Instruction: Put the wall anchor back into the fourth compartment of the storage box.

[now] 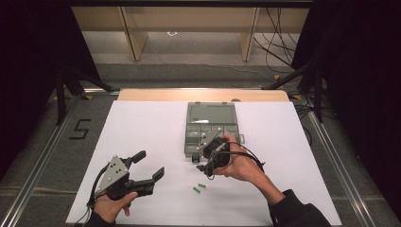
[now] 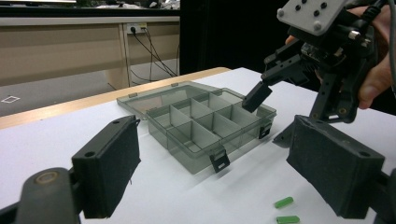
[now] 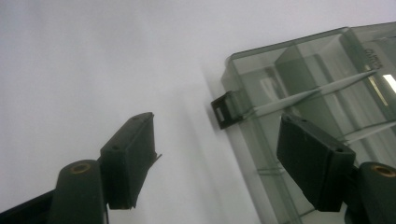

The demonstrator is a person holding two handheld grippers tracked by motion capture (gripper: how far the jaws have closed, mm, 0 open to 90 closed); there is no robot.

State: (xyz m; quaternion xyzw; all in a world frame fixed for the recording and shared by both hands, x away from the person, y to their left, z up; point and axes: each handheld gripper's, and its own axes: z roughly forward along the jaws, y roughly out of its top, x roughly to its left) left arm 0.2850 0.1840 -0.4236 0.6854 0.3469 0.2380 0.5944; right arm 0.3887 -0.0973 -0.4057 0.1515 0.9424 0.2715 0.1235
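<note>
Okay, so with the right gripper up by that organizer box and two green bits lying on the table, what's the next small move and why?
Probably swing the right gripper back toward the two green pieces and lower over one. Its jaws stand open and empty at the open compartment box, while both pieces lie on the white table outside it.

one open compartment box [image 1: 210, 124], two green pieces [image 1: 199, 187] and two grippers on the table.

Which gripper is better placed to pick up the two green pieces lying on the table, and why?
Probably the right gripper: its open, empty jaws hang at the compartment box's near edge, just above the green pieces. The left gripper, also open, sits farther off to the side.
</note>
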